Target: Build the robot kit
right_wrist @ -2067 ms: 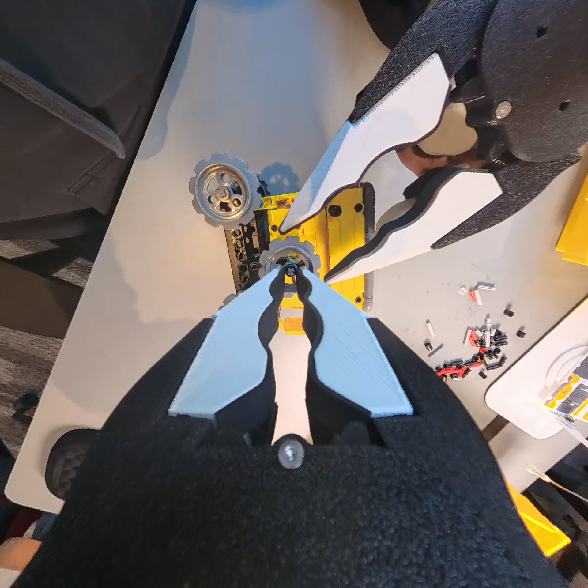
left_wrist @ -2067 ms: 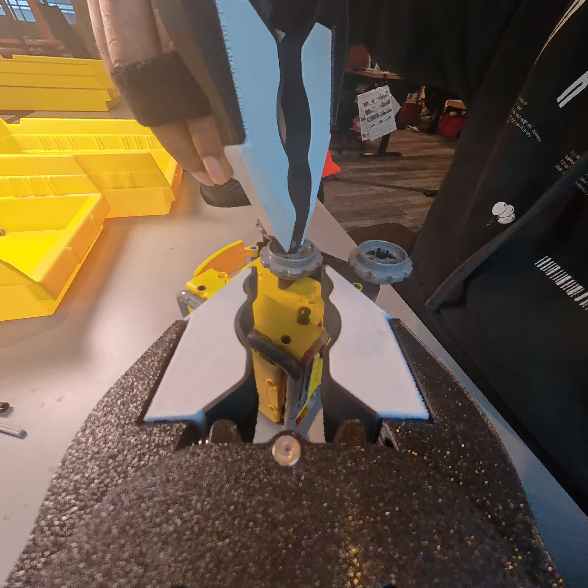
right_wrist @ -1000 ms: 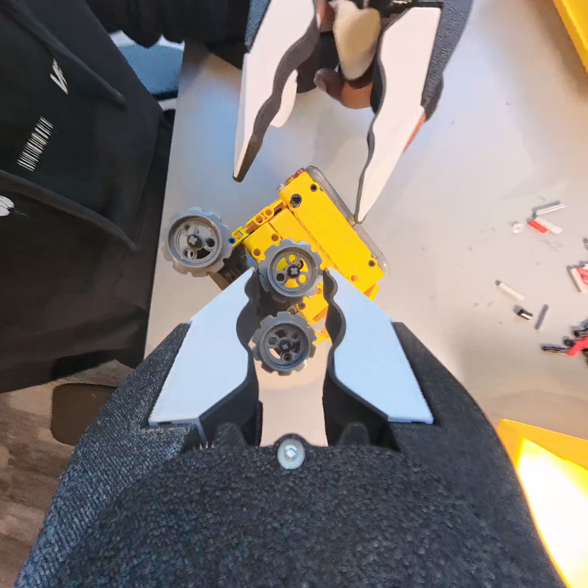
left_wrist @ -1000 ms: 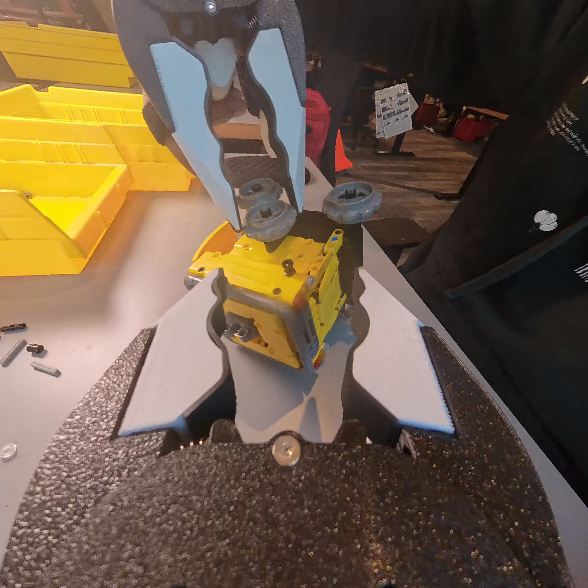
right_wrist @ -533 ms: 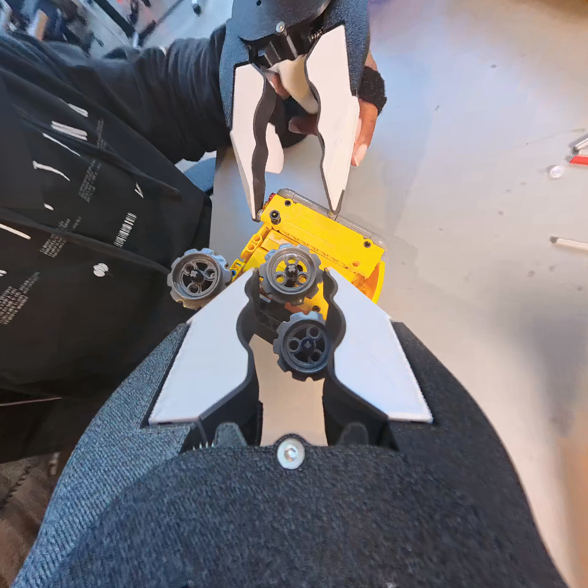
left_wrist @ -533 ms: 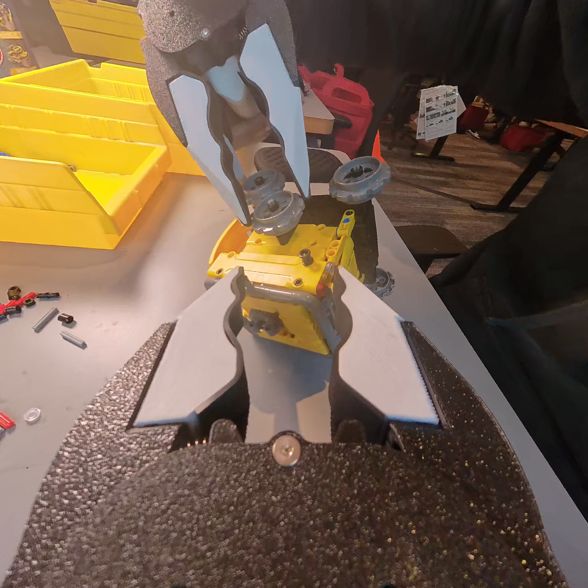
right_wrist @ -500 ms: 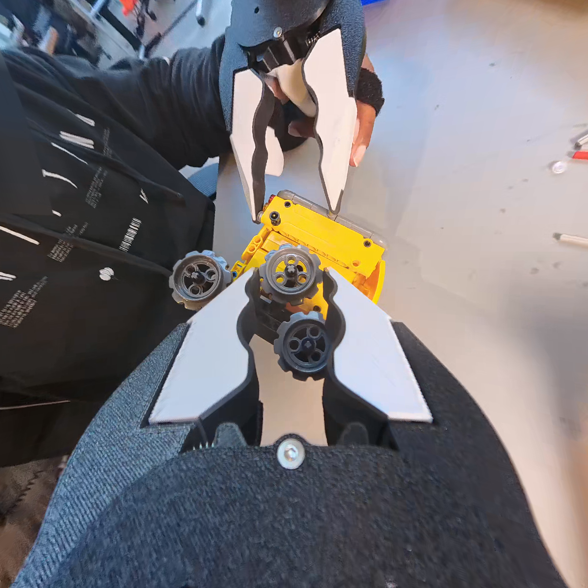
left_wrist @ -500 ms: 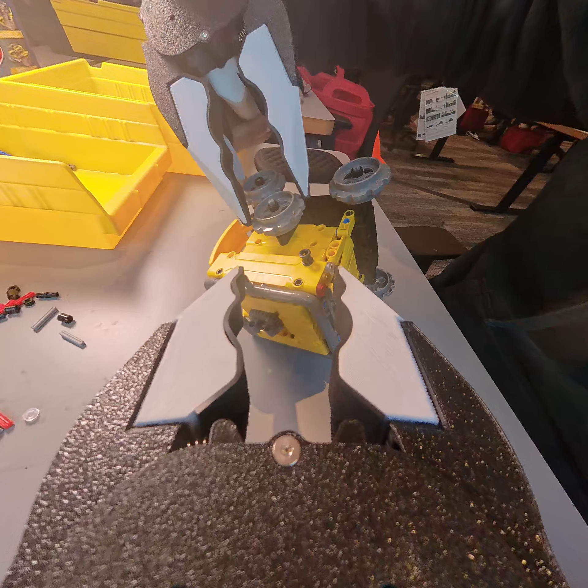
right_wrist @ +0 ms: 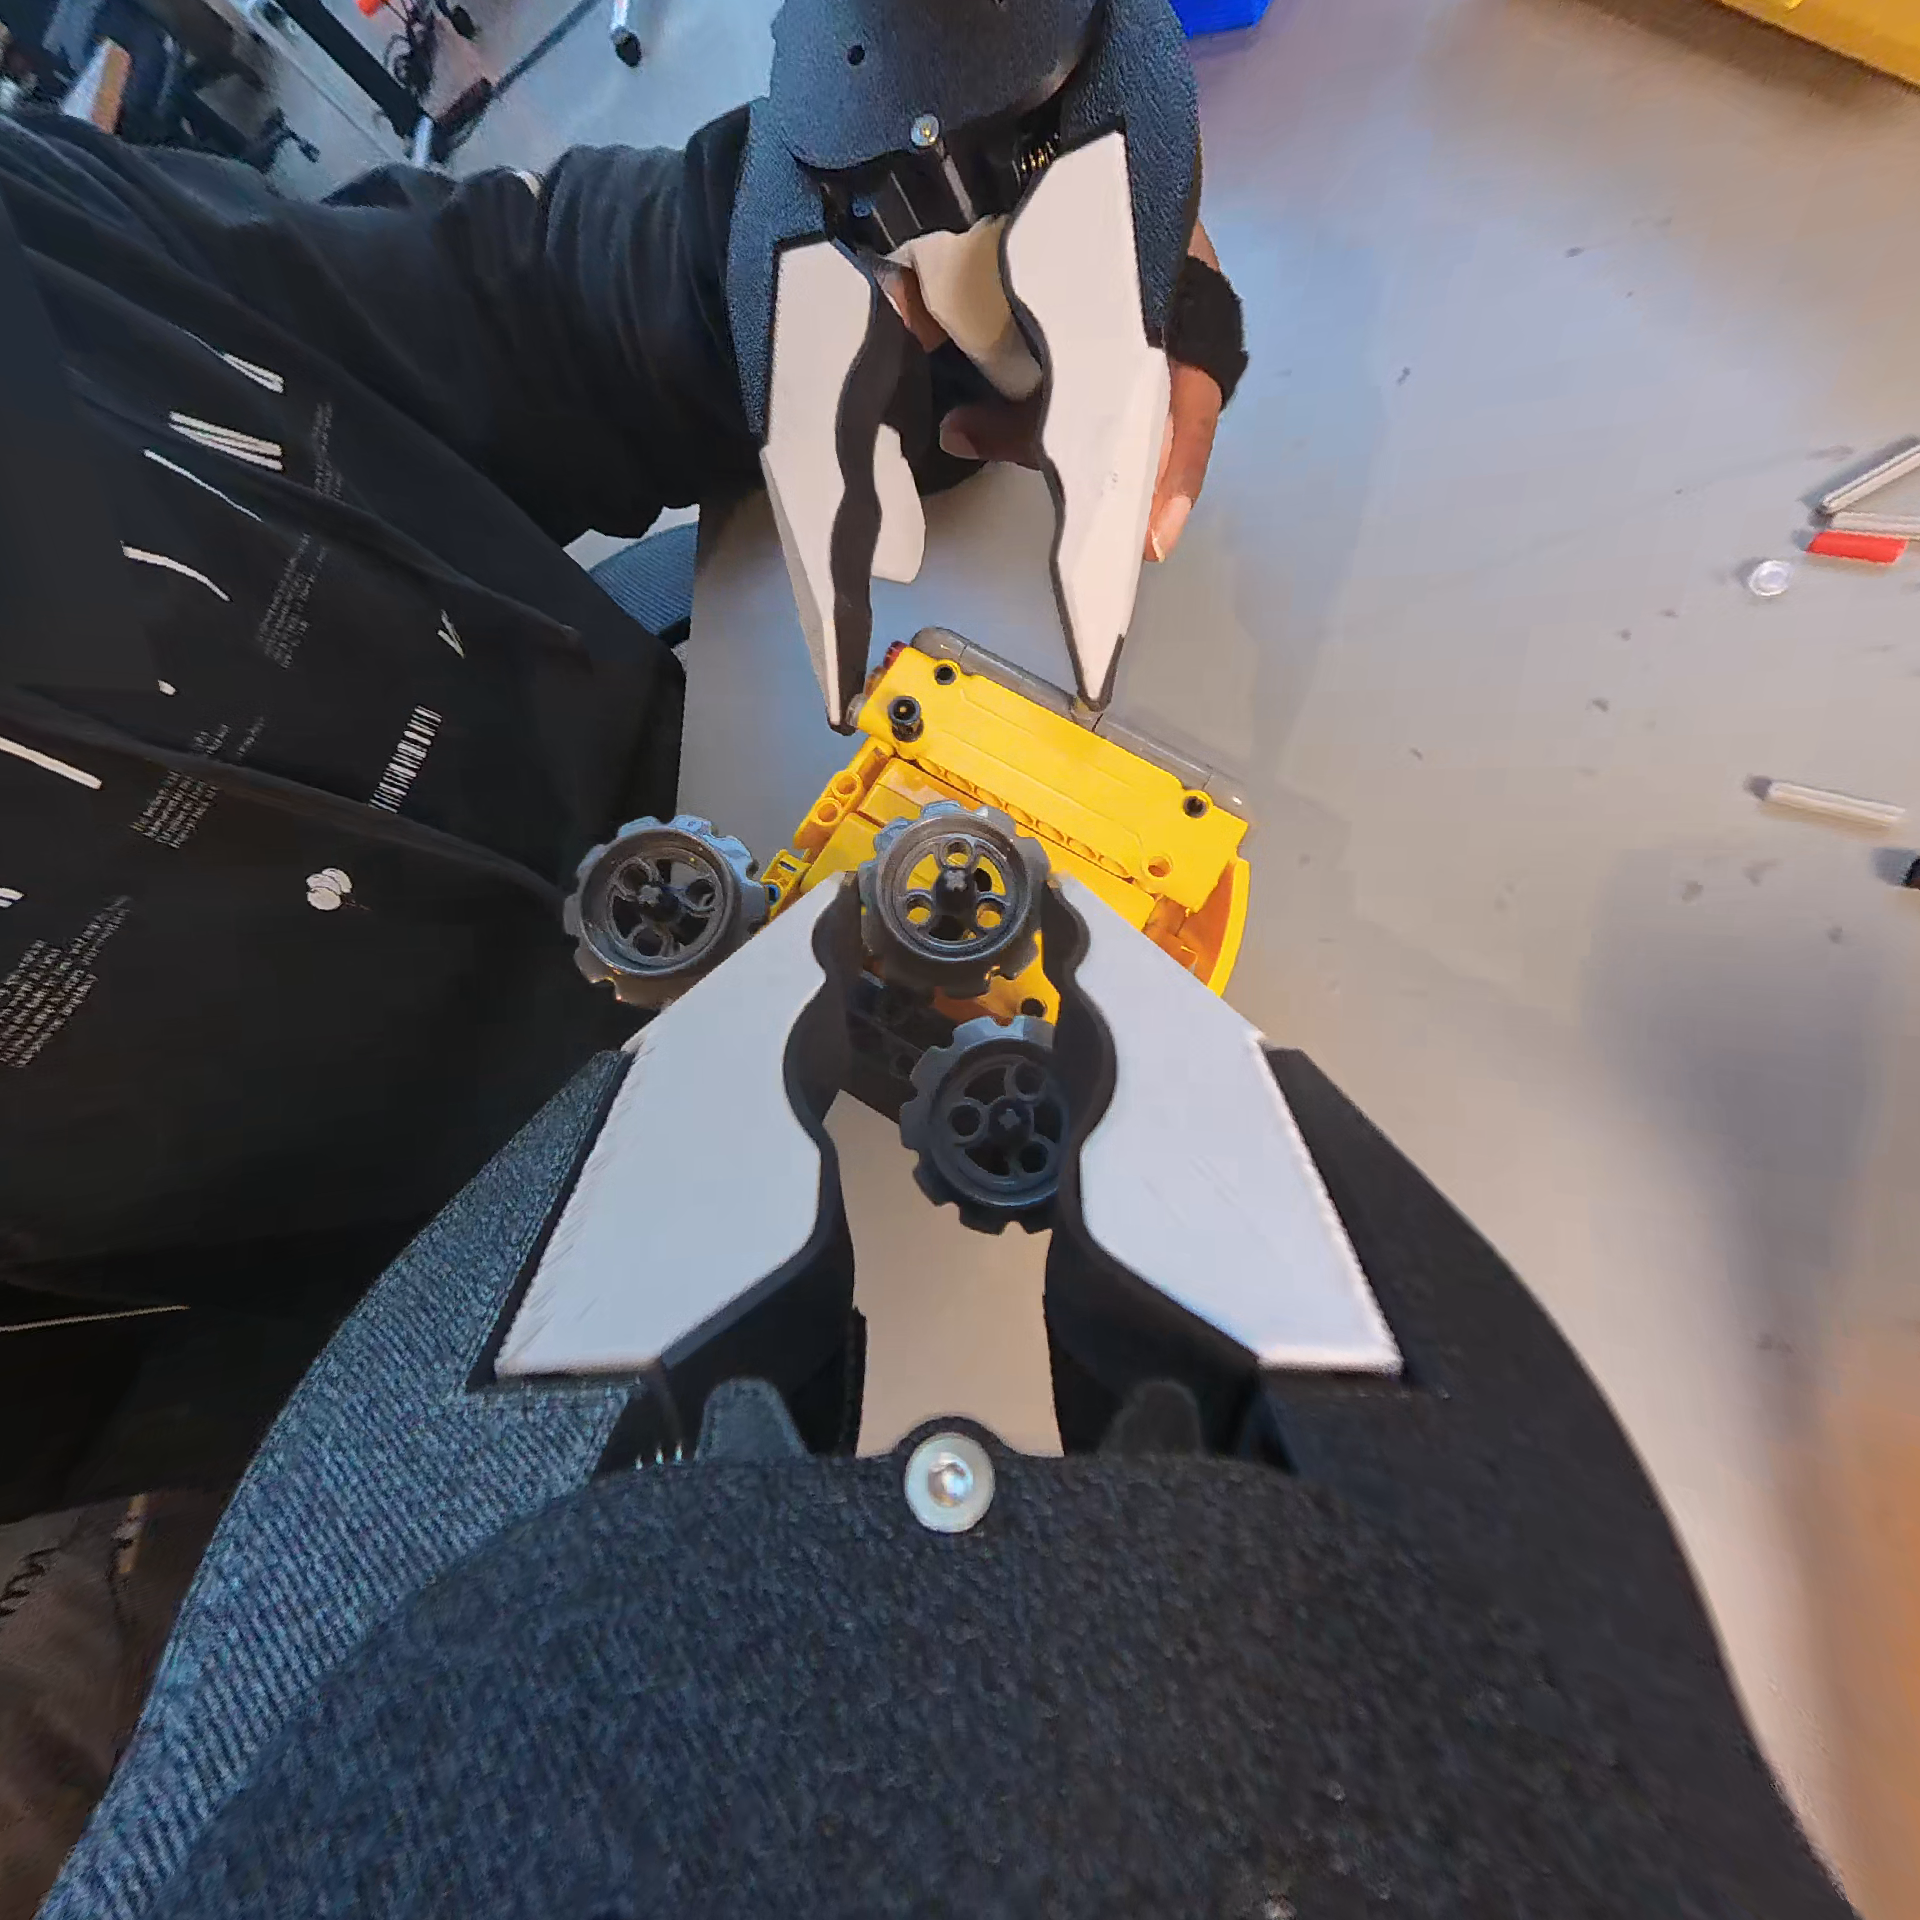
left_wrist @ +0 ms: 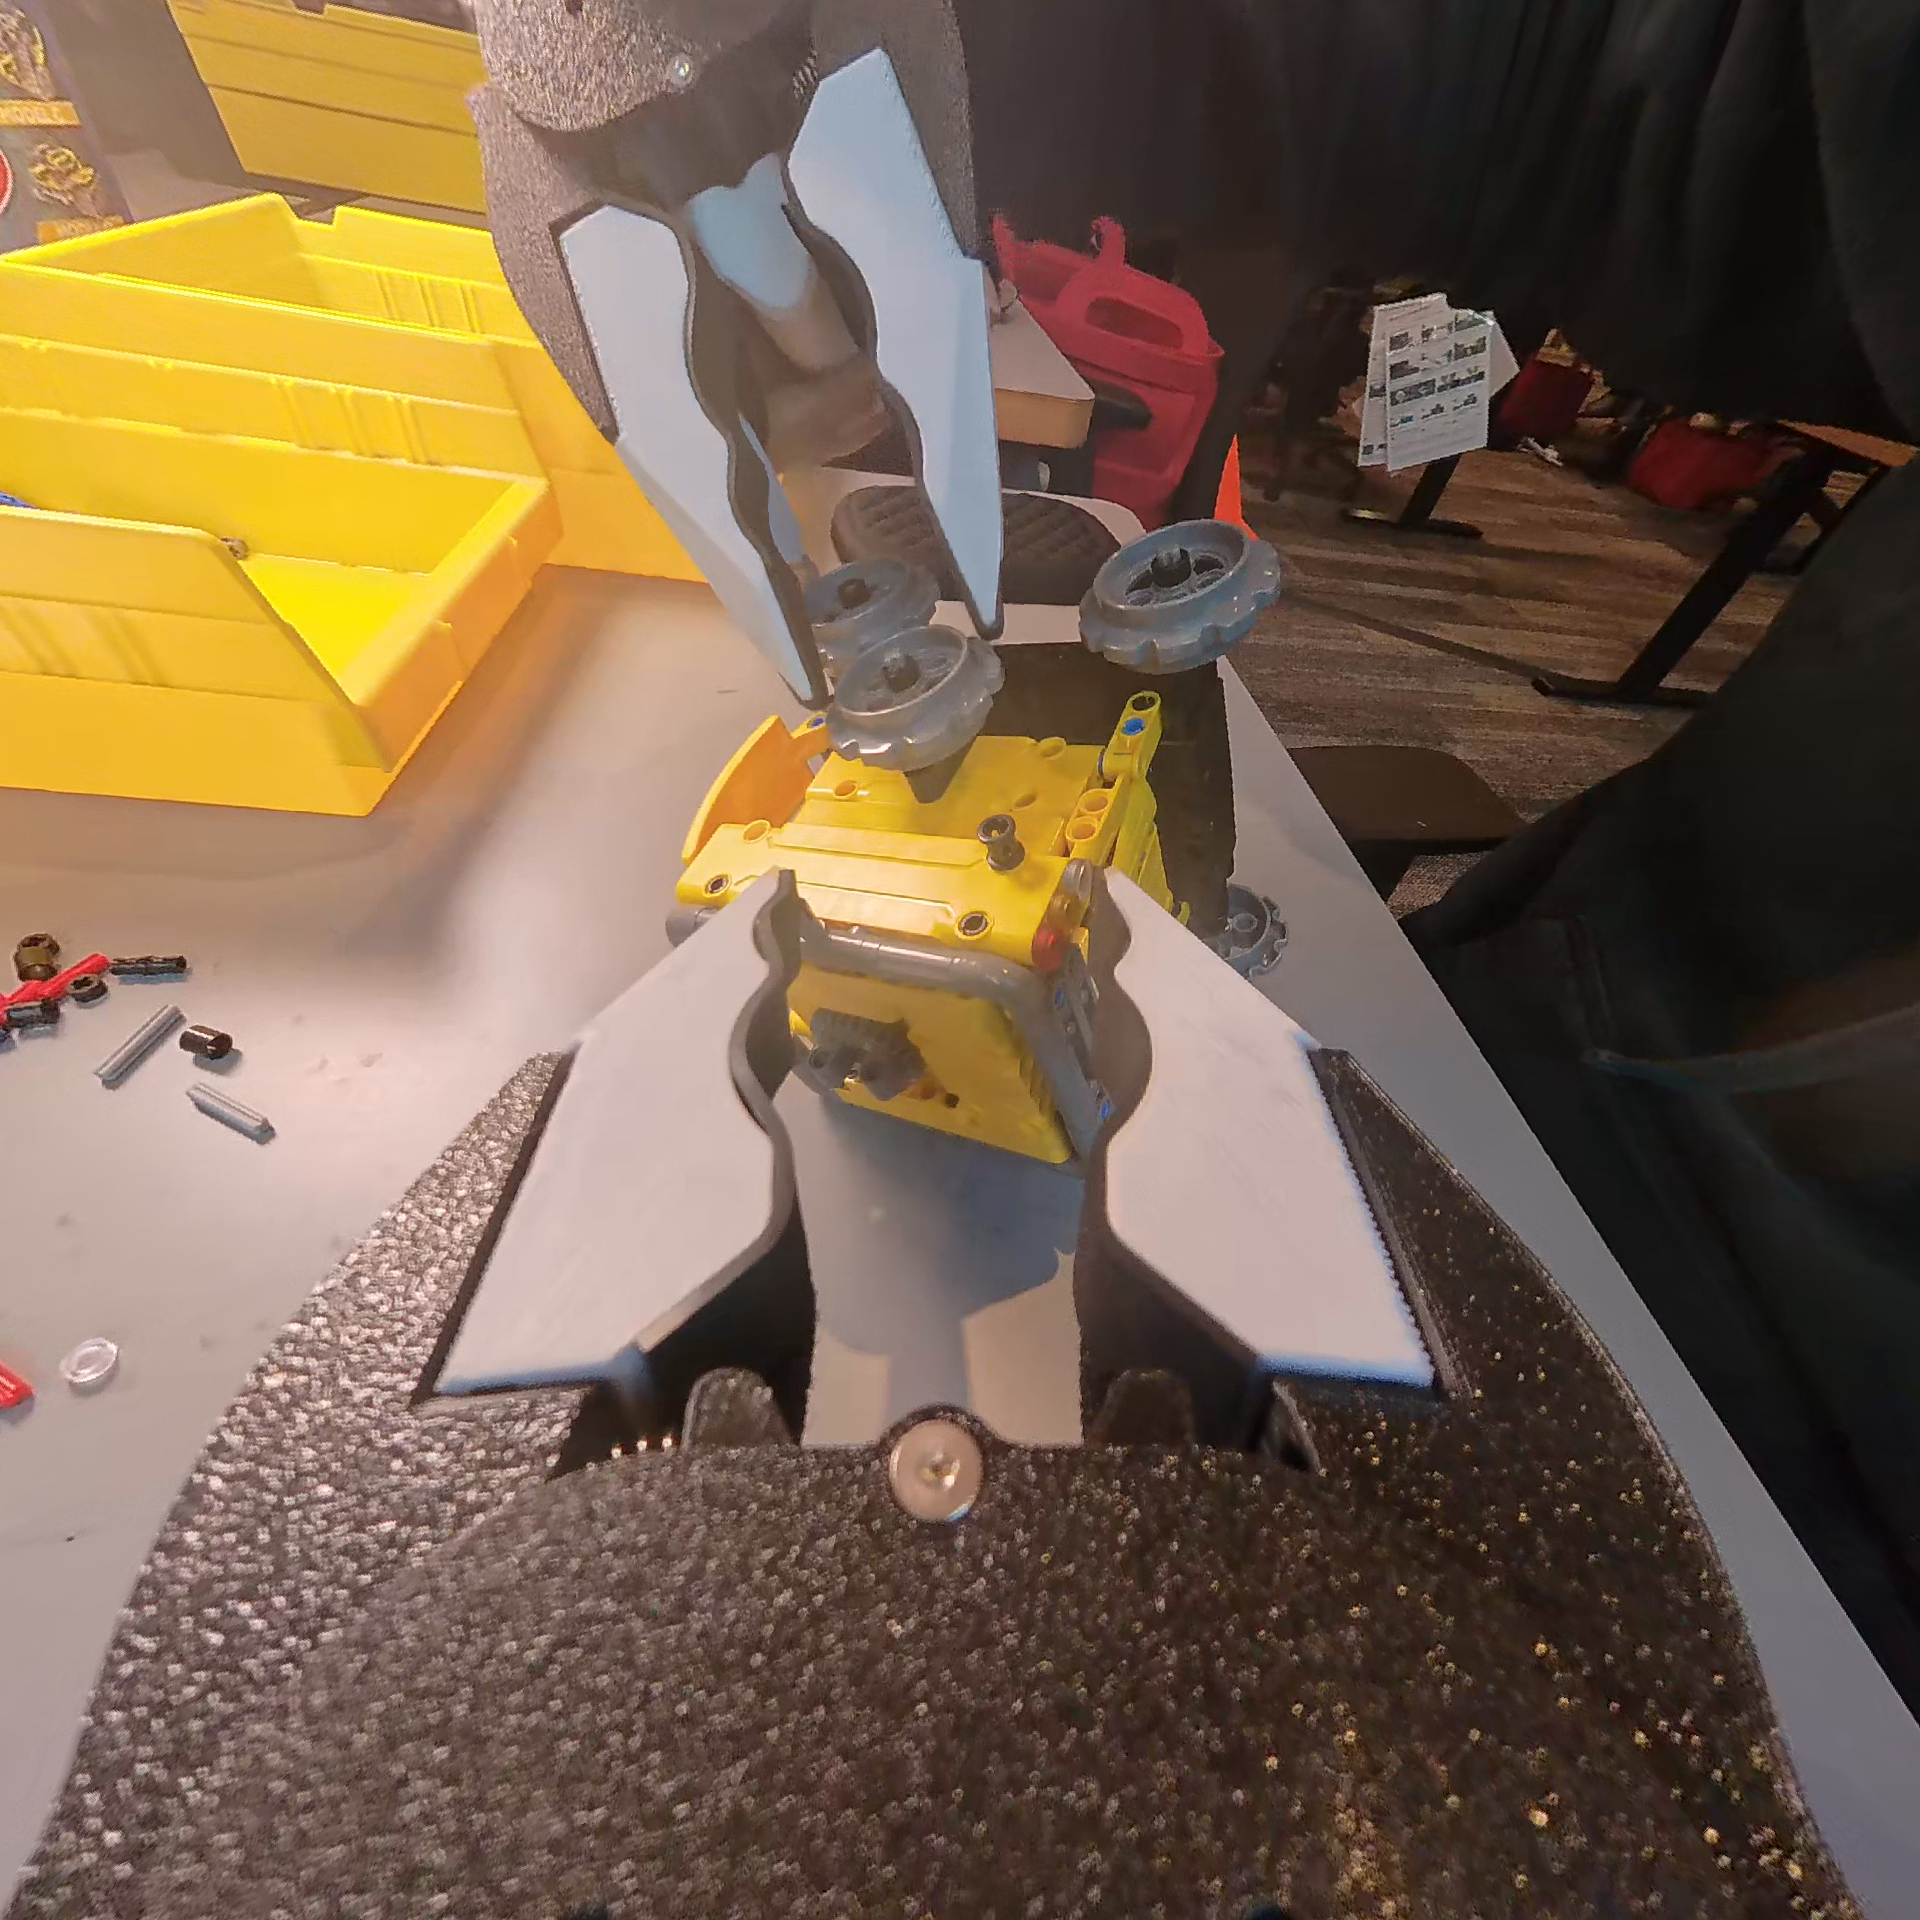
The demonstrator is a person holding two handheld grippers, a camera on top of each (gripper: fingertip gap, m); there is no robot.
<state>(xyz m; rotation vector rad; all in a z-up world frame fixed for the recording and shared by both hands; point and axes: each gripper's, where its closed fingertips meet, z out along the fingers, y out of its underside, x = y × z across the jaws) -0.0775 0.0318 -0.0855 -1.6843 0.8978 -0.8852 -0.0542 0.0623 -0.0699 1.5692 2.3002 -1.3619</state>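
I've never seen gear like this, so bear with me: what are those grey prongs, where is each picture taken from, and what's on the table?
A person holds a hand-worked claw in each hand. Each claw carries a camera that looks along its two grey fingers. One picture is from the left claw, the other from the right claw, and each also shows the other claw opposite. On the grey table is a yellow brick-built model. The left claw grips its end, and the right claw pinches a grey wheel on its upper face. Yellow bins and loose pins lie off to the side.
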